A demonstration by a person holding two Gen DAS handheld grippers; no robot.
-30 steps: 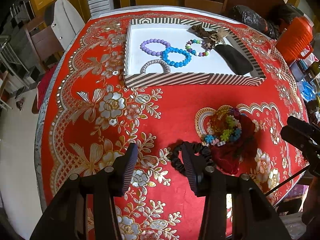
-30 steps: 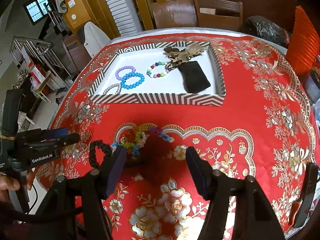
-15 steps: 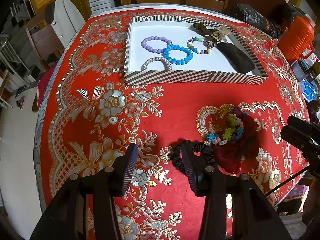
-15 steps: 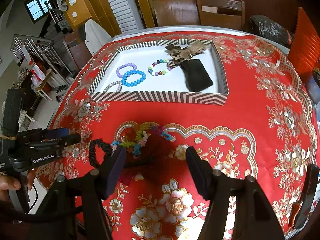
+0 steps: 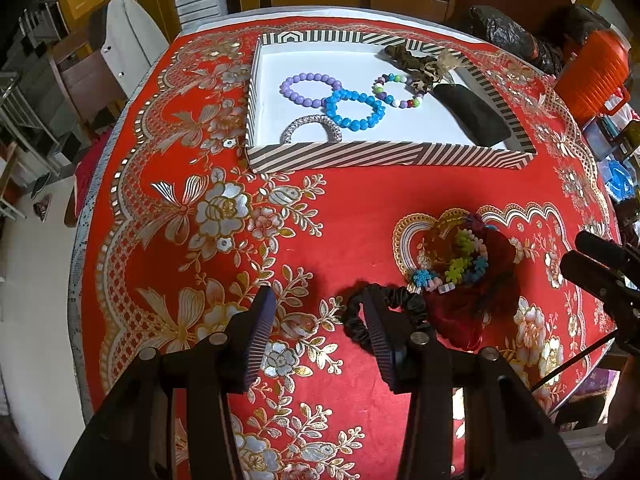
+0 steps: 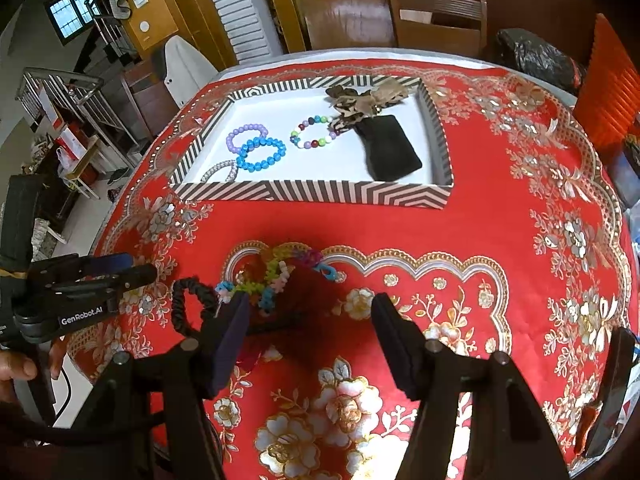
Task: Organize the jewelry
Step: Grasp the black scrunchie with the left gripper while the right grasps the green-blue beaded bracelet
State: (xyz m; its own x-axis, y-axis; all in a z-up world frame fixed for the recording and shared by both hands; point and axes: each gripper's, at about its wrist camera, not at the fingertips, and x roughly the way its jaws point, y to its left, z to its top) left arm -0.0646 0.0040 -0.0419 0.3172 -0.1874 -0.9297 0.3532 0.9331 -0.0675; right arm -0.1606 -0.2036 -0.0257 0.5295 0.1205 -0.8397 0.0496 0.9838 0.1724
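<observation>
Jewelry is being sorted into the striped tray [image 5: 384, 158] at the far side of the worktop [image 5: 340, 216], and a good bit is already sitting in there: a purple bead bracelet [image 5: 306, 88], a blue bead bracelet [image 5: 354, 110], a silver bangle [image 5: 311, 127], a multicolour bead bracelet [image 5: 398, 90] and a black pouch [image 5: 472, 118]. What's being left out is a small pile on the near side: a black scrunchie [image 5: 356, 312], a colourful flower bracelet [image 5: 456, 266] and a dark red fabric piece [image 5: 472, 304], all bunched together and touching.

So the step in hand is probably the pickup of the next item, most likely the scrunchie. The left gripper [image 5: 318, 332] is being held low over the cloth with its jaws spread wide and nothing in them; the right-hand finger is overlapping the scrunchie's loop, but whether it's touching can't be told. The right gripper [image 6: 310, 330] is being held wide open and empty too, aimed at the flower bracelet and red fabric.

Next move is likely calling for one finger being threaded through the scrunchie loop, then a close, without the bracelet being dragged along.
</observation>
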